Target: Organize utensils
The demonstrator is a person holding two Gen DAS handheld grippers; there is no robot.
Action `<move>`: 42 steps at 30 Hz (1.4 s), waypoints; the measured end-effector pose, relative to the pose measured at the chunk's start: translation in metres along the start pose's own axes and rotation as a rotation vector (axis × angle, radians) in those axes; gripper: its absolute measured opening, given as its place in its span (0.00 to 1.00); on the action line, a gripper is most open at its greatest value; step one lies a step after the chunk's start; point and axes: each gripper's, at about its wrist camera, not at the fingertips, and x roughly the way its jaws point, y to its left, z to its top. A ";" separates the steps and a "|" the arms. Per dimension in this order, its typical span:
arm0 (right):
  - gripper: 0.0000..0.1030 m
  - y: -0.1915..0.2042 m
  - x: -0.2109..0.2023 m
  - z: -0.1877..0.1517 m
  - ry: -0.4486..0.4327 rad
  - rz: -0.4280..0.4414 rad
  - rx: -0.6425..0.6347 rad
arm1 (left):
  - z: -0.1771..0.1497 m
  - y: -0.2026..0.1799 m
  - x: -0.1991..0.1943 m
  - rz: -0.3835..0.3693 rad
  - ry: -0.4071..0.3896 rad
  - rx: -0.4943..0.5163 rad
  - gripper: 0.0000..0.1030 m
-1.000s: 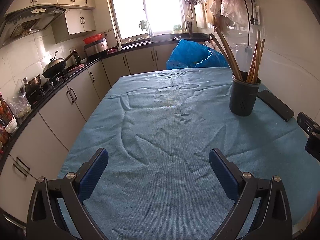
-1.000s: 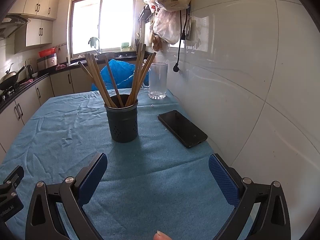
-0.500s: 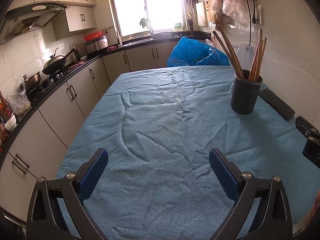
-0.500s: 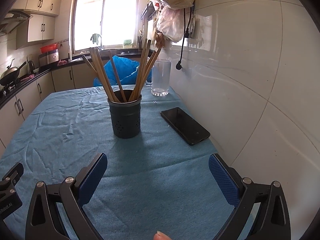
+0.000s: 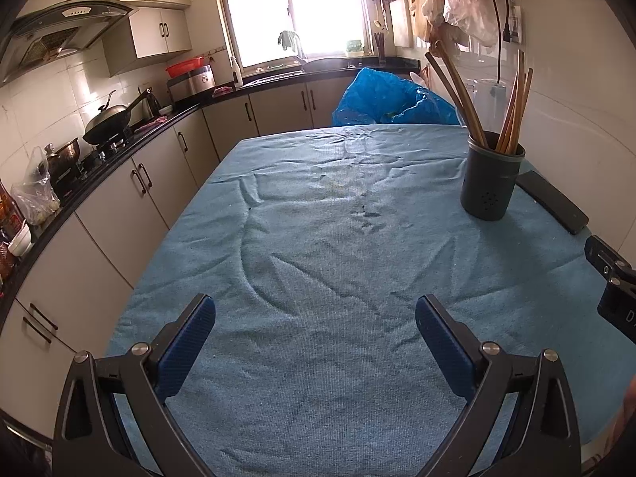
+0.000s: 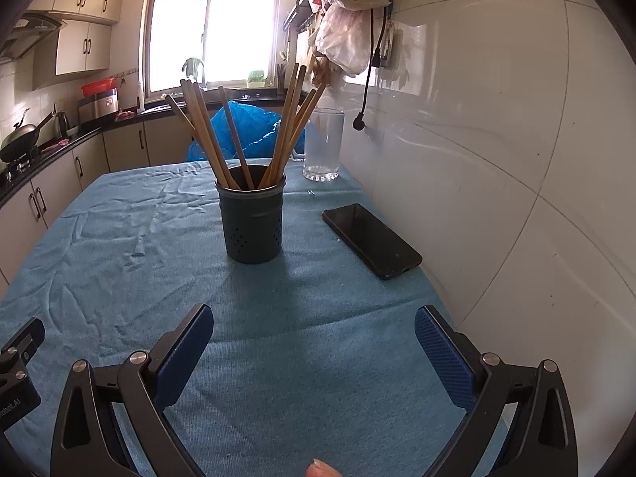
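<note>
Wooden chopsticks' point(image 6: 234, 147) ends hidden in holder point(image 6: 253, 222)

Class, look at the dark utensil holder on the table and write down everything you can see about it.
The utensil holder is a dark grey-green cylinder, matte, perhaps plastic or coated metal, with small drain holes low on its wall and a paler band under the rim. It stands upright on the blue tablecloth, casting a shadow toward the camera. Wooden chopsticks stand in it, splayed left and right against the rim. A black phone lies to its right, apart; a clear glass stands behind. Neither gripper touches it.
</note>
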 end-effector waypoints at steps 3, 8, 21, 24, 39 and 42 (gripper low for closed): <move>1.00 0.000 0.001 0.000 0.001 0.000 0.000 | 0.000 0.000 0.000 0.000 0.001 0.000 0.97; 1.00 0.000 0.002 -0.001 0.006 0.000 0.003 | 0.000 0.000 0.000 0.000 0.000 0.002 0.97; 1.00 0.000 0.003 -0.003 0.016 0.002 0.001 | -0.001 0.001 0.000 0.000 0.003 0.002 0.97; 1.00 -0.001 0.003 -0.004 0.018 0.003 0.000 | -0.002 0.001 0.000 0.000 0.003 0.002 0.97; 1.00 0.001 0.005 -0.006 0.024 0.003 -0.003 | -0.001 0.001 0.000 0.000 0.004 0.002 0.97; 1.00 0.001 0.005 -0.006 0.025 0.004 -0.005 | -0.002 0.002 0.000 0.000 0.006 0.002 0.97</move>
